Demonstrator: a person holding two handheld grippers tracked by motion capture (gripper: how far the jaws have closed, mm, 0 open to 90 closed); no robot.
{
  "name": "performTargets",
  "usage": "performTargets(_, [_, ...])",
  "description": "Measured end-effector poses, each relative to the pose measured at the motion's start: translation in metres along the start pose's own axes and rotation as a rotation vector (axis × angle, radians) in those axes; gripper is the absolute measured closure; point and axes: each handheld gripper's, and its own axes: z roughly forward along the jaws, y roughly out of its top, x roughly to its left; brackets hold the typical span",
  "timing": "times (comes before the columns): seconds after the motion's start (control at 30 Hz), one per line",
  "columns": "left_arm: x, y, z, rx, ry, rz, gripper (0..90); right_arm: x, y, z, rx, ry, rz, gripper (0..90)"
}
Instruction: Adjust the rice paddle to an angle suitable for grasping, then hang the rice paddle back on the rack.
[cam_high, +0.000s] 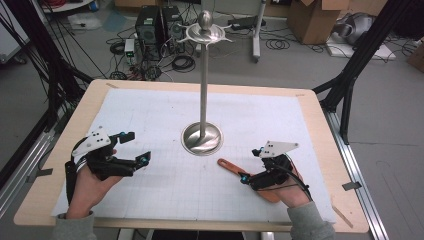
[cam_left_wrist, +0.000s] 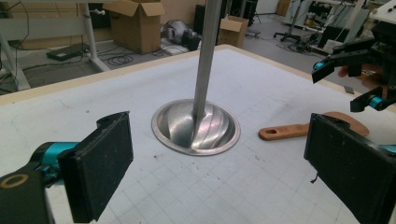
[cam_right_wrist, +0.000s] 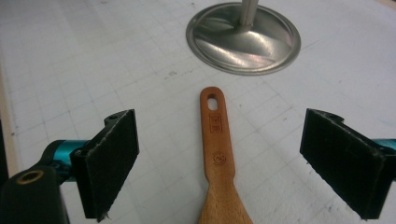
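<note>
A wooden spatula (cam_high: 231, 167) lies flat on the white mat, its handle with a hanging hole (cam_right_wrist: 212, 101) pointing toward a metal stand's round base (cam_high: 202, 138). My right gripper (cam_high: 251, 166) hovers over the spatula's wider end, open, with the handle (cam_right_wrist: 217, 144) running between its two pads and touching neither. My left gripper (cam_high: 136, 148) is open at the mat's left side, holding nothing. The left gripper view looks across at the stand base (cam_left_wrist: 196, 127), the spatula (cam_left_wrist: 299, 129) and the right gripper (cam_left_wrist: 343, 79) beyond.
The tall pole (cam_high: 203, 82) rises from the base to a hook-rimmed top with a ball knob (cam_high: 205, 27). The table's wooden edge (cam_high: 320, 125) frames the mat. Boxes, cables and computer towers sit on the floor beyond.
</note>
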Motion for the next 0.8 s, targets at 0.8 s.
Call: performTargets(0.8, [-0.003,0.0,0.003,0.008,-0.007,0.005,8.4,-0.005,-0.001,0.02,0.137,0.017,-0.003,10.5])
